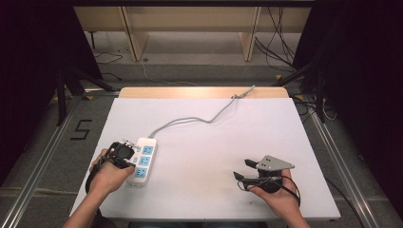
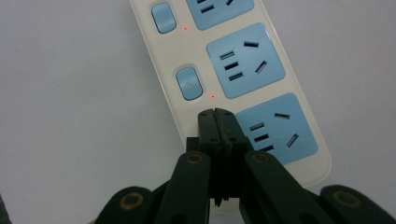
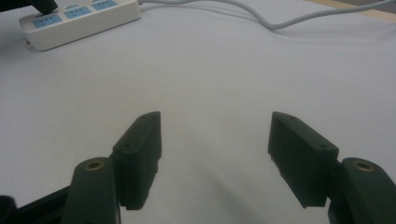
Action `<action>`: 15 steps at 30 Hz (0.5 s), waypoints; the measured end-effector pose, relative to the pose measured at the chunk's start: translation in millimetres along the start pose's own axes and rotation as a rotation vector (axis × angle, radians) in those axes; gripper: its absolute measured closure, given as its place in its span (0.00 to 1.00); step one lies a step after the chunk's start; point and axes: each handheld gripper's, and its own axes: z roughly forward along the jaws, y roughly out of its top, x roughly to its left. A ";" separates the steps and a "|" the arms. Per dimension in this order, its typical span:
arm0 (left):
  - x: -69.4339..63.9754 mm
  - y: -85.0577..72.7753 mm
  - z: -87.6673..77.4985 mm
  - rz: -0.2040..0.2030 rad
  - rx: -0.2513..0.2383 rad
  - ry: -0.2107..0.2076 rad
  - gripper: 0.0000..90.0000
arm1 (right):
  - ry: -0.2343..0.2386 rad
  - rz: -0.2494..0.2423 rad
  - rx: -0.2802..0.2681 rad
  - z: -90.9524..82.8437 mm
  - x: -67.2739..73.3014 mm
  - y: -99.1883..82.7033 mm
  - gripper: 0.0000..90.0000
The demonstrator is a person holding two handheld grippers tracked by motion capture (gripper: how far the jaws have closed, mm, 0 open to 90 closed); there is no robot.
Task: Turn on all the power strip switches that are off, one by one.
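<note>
A white power strip (image 1: pixel 142 161) with three blue sockets lies at the table's left, and its grey cable (image 1: pixel 199 118) runs off toward the back right. My left gripper (image 1: pixel 130 164) is shut, with nothing between its jaws. In the left gripper view its joined tips (image 2: pixel 215 114) sit over the power strip (image 2: pixel 243 70), beside the nearest socket (image 2: pixel 275 128) and just below a blue switch (image 2: pixel 189 83). Two small red lights (image 2: pixel 213 97) glow next to the switches. My right gripper (image 1: pixel 242 169) is open over bare table at the right, its jaws (image 3: pixel 215 135) wide apart and empty.
A white sheet (image 1: pixel 214 142) covers the table, and a wooden edge (image 1: pixel 204 91) shows at the back. In the right gripper view the power strip (image 3: pixel 79 18) lies far off at the upper left, with its cable (image 3: pixel 261 16) crossing the top. Metal rails and loose wires surround the table.
</note>
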 end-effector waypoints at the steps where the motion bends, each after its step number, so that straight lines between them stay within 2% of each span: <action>1: -0.6 0.0 0.0 0.000 -0.003 -0.002 1.00 | -0.001 0.000 0.000 -0.1 0.0 0.0 0.40; 3: 1.0 -0.5 -0.4 -0.022 -0.011 -0.032 1.00 | -0.001 -0.001 -0.001 -0.4 -0.3 -0.1 0.40; 6: 4.2 -3.0 -3.3 -0.021 -0.041 -0.077 1.00 | -0.001 -0.005 0.001 -0.8 -1.3 -0.2 0.40; 8: 6.0 -3.4 -6.7 -0.021 -0.094 -0.072 0.99 | -0.003 -0.002 -0.001 -0.9 -1.9 -0.3 0.40; 9: 6.6 -2.8 -9.1 -0.016 -0.120 -0.086 0.98 | -0.002 -0.003 0.000 -0.4 -2.2 -0.5 0.40; 10: 7.3 -2.4 -11.8 -0.020 -0.145 -0.110 0.91 | -0.001 -0.003 0.004 -0.1 -2.6 -0.6 0.40; 11: 7.6 -2.3 -13.4 -0.038 -0.166 -0.124 0.90 | 0.000 -0.005 0.004 0.3 -2.8 -0.7 0.40; 12: 7.0 -2.4 -15.3 -0.029 -0.194 -0.132 0.89 | 0.000 -0.004 0.005 0.3 -2.7 -0.7 0.40; 13: 6.3 -2.7 -16.3 -0.002 -0.214 -0.136 0.88 | -0.001 -0.003 0.005 0.1 -2.5 -0.6 0.40; 15: 4.1 -4.1 -17.7 -0.001 -0.257 -0.139 0.85 | -0.003 -0.005 0.000 -0.4 -2.3 -0.6 0.40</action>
